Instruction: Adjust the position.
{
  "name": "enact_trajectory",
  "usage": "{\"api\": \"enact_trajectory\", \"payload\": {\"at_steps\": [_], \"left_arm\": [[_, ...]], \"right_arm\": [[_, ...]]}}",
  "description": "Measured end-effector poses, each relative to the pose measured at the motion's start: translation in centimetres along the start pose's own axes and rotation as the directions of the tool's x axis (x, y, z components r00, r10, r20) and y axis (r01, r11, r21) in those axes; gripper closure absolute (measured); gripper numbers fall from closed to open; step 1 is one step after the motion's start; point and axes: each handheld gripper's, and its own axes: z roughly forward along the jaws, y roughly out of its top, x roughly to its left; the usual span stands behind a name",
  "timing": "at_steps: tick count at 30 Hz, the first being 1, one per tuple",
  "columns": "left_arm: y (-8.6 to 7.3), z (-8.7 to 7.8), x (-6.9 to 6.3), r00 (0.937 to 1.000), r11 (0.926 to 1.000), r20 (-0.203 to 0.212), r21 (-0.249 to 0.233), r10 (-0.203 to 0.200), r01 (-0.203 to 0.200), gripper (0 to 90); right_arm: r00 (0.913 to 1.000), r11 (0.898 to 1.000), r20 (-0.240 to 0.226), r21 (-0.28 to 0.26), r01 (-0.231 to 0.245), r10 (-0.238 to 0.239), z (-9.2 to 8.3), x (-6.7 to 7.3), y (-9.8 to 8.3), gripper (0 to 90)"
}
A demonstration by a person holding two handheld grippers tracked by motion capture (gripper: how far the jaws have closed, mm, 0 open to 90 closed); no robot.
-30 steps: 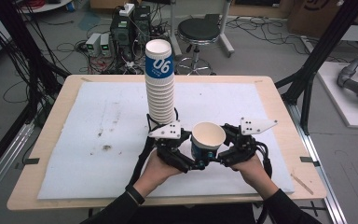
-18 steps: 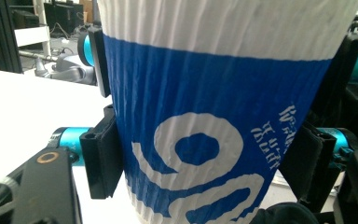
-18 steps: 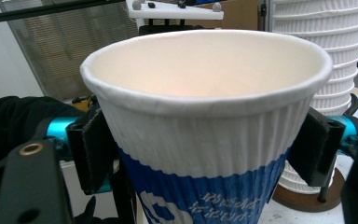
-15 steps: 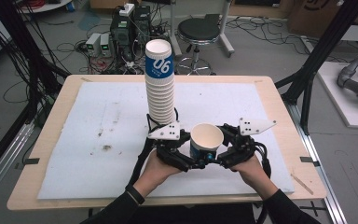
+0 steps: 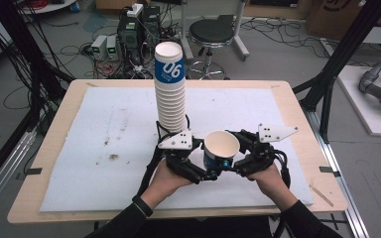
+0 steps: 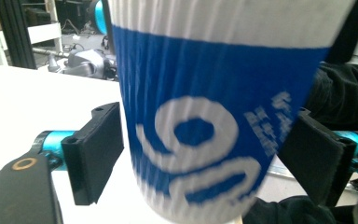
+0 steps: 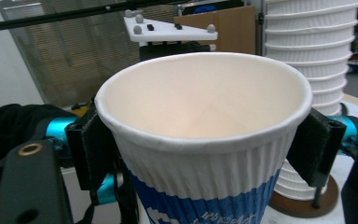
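A single paper cup (image 5: 222, 148) sits near the 6 o'clock edge of a wooden table (image 5: 297, 114), over a white mat (image 5: 104, 134). Two hand-held tongs meet on it.

In the high view, the left gripper (image 5: 206, 174) reaches in from the cup's 8 o'clock, low on the wall. The right gripper (image 5: 234, 167) comes in from its 4 o'clock. The person's left hand (image 5: 166, 181) and right hand (image 5: 268, 178) sit just behind them, towards 6 o'clock.

The left gripper's jaws have just been opening with the cup between them. In the left gripper view its two black pads lie against the cup's blue band at 9 and 3 o'clock, pinching it. The right gripper's jaws have just been closing. In the right gripper view its pads press the ribbed white wall just under the rim, also at 9 and 3 o'clock.

The left gripper view shows the blue band with large white numerals close up, which the high view mostly hides behind the tongs. The right gripper view looks into the cup's bare white inside. It also shows a brown round base (image 7: 303, 205) under the stack behind.

The cup stands roughly upright, with its long axis near vertical. Its open mouth faces up and its narrow base points down.

Farther off, at the cup's 11 o'clock and apart from it, a tall stack of cups (image 5: 170, 89) rises from the mat. Its top cup carries the same blue band. Beyond the table's 12 o'clock edge, a black stool (image 5: 211, 32) stands on the floor.
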Motion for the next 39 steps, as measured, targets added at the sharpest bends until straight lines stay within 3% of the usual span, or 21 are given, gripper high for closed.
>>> {"api": "enact_trajectory", "payload": {"at_steps": [10, 19, 26, 29, 31, 36, 39], "left_arm": [[0.5, -3.1, 0.2, 0.9959, 0.9996, -0.086, -0.005, 0.028, -0.028, 15.6], [0.7, -6.8, 0.0, 0.9823, 0.9974, -0.178, -0.032, 0.058, -0.064, 15.5], [0.3, -10.1, -0.4, 0.9585, 0.9944, -0.268, -0.016, 0.096, -0.104, 15.6], [-0.1, -11.5, -0.4, 0.9496, 0.9943, -0.302, -0.038, 0.084, -0.1, 15.6], [-0.3, -12.4, -0.4, 0.9389, 0.9938, -0.334, -0.044, 0.081, -0.102, 15.6], [-0.5, -13.6, -0.3, 0.9295, 0.9938, -0.363, -0.061, 0.065, -0.093, 15.5], [-0.5, -13.7, -0.5, 0.9271, 0.9933, -0.369, -0.066, 0.064, -0.095, 15.6]], "right_arm": [[0.9986, 1.0, 0.051, 0.007, 0.014, -0.014, -1.2, -0.7, 0.0, 20.9], [0.9949, 1.0, 0.098, 0.012, 0.025, -0.026, -2.6, -1.4, -0.1, 20.9], [0.9898, 0.999, 0.138, 0.022, 0.032, -0.035, -3.5, -1.9, -0.3, 20.9], [0.9883, 0.999, 0.149, 0.024, 0.032, -0.035, -3.7, -2.2, -0.4, 20.9], [0.9875, 0.999, 0.154, 0.02, 0.027, -0.03, -3.8, -2.3, -0.3, 20.9], [0.9855, 1.0, 0.168, 0.016, 0.024, -0.026, -4.0, -2.6, -0.3, 20.9], [0.9848, 1.0, 0.171, 0.011, 0.029, -0.03, -4.1, -2.6, -0.2, 20.9]]}}
